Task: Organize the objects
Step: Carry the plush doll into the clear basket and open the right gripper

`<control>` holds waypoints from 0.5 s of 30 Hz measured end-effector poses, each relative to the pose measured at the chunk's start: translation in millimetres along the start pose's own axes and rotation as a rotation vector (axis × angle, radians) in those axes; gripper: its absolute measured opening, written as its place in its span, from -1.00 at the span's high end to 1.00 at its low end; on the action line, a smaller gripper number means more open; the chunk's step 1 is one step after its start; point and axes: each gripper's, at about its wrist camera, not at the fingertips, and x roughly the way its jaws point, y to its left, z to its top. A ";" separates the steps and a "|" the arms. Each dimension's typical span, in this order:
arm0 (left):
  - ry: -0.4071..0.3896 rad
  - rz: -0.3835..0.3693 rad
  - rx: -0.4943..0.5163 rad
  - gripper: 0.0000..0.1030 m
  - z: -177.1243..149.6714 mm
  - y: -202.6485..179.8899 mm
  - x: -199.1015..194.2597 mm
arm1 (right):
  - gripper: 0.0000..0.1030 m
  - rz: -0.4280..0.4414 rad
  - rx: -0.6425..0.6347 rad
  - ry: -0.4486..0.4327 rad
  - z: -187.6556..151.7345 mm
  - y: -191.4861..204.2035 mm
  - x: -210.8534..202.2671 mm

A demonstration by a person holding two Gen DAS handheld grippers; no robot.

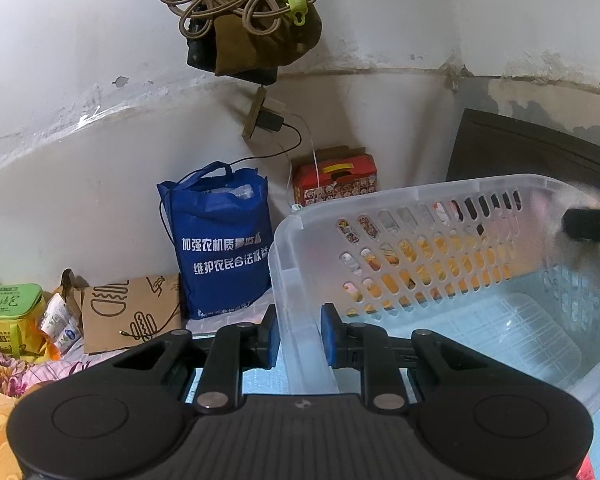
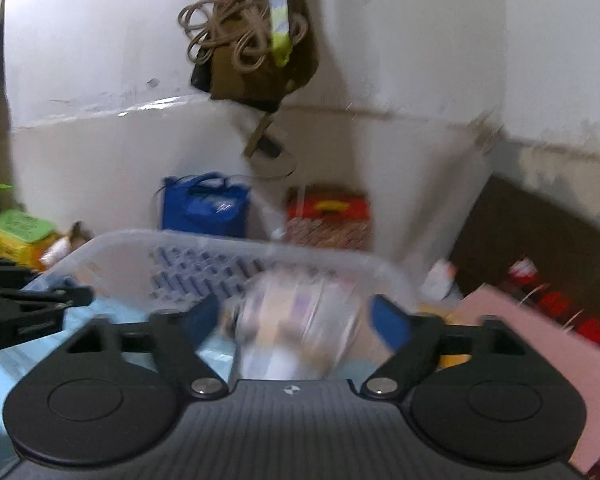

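A clear plastic basket [image 1: 420,208] with slotted walls sits on a light blue surface. My left gripper [image 1: 299,336] is shut on the basket's near left wall, one blue pad on each side of it. In the right wrist view my right gripper [image 2: 296,316] holds a blurred, clear-wrapped packet [image 2: 296,320] between its blue pads, just in front of the basket [image 2: 228,248]. The right gripper's tip shows blurred at the basket's far right rim [image 1: 590,224]. The left gripper shows at the left edge of the right wrist view [image 2: 28,312].
A blue tote bag [image 1: 224,240] and a red box [image 1: 336,180] stand against the wall behind the basket. A brown paper bag [image 1: 128,312] and a green box [image 1: 8,312] lie to the left. A pink board [image 2: 540,360] lies right. Cords and a bag [image 1: 244,20] hang above.
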 end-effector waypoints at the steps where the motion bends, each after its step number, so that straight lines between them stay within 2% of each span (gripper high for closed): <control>1: -0.001 0.001 -0.001 0.51 -0.1 -0.1 -0.1 | -1.00 -0.022 0.002 -0.044 2.7 -1.0 -7.0; 3: -0.001 0.000 -0.003 0.51 0.2 0.2 0.1 | -1.00 0.001 0.023 -0.087 3.6 -5.8 -23.4; 7: -0.003 0.000 -0.005 0.51 0.5 0.2 -1.4 | -1.00 -0.016 0.045 -0.119 -7.5 -11.2 -55.5; 11: -0.002 0.002 -0.005 0.51 0.6 0.3 -1.6 | -1.00 -0.002 0.061 -0.134 -44.0 -12.1 -93.9; 15: 0.000 0.002 -0.013 0.51 0.4 0.7 -2.5 | -1.00 -0.030 0.085 -0.077 -96.8 -2.5 -112.1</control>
